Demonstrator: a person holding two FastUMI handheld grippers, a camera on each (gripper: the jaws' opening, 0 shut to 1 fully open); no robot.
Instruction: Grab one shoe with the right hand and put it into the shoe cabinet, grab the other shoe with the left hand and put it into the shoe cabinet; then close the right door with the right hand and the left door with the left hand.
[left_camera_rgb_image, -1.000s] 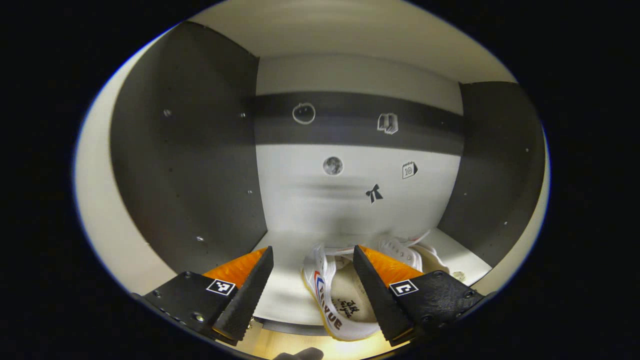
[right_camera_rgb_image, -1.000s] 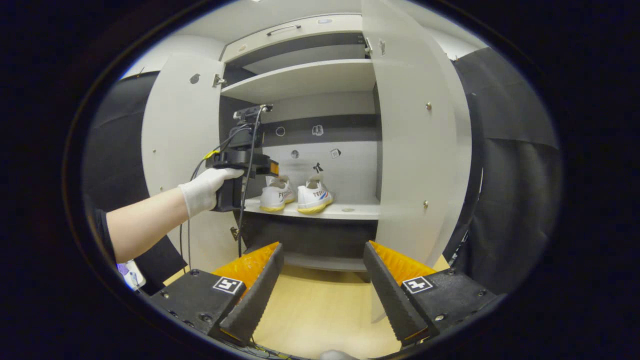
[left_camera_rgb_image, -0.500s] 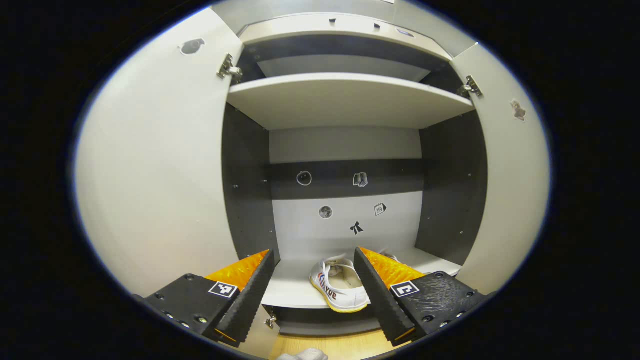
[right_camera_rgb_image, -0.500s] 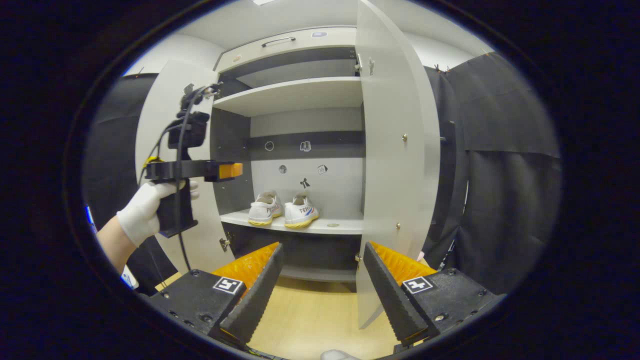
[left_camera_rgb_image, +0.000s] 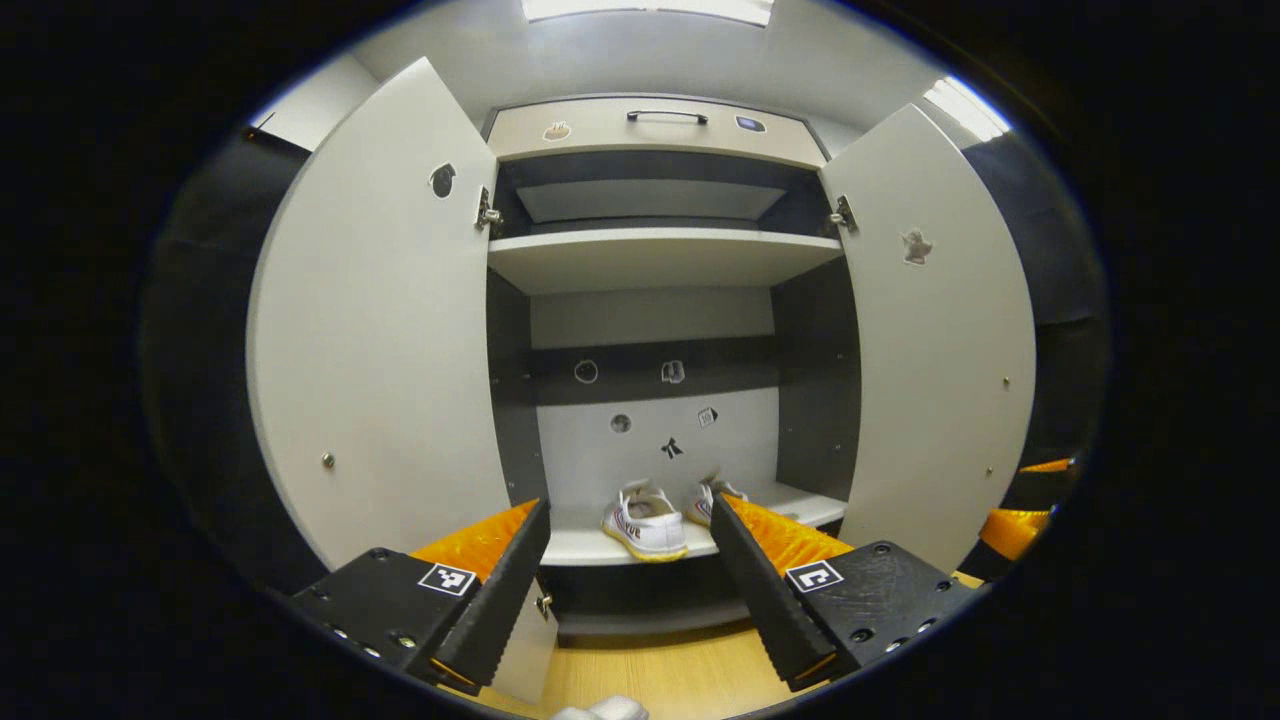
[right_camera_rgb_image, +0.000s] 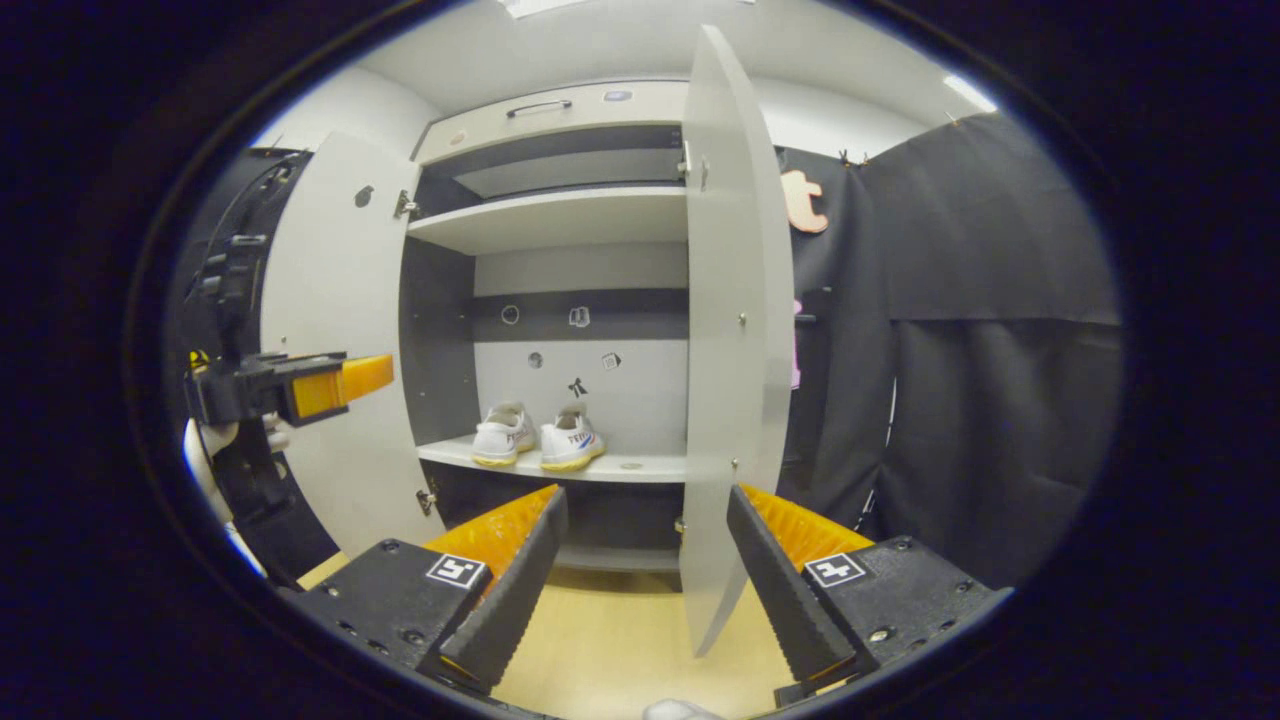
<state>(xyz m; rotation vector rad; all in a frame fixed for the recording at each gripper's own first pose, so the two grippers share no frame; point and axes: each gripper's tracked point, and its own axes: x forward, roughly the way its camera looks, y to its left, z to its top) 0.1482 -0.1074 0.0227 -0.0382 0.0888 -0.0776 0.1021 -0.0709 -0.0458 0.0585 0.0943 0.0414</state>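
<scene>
2 shoes (left_camera_rgb_image: 645, 520) on cabinet shelf (left_camera_rgb_image: 580, 545), both doors open

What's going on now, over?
Both tongs, left and right, open, empty. Two shoes side by side on the cabinet shelf. Left door, right door open; nothing blocking.

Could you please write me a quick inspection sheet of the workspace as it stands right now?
Surface: light wooden floor before the cabinet.
Job's things: two white shoes side by side on the lower shelf; left door and right door both open.
Clutter: a small round object on the shelf, too small to identify.
Grippers: left hand-held gripper open; right hand-held gripper open; both empty.
Cables: dark cables above the left hand-held gripper.
Surroundings: black cloth wall.
</scene>
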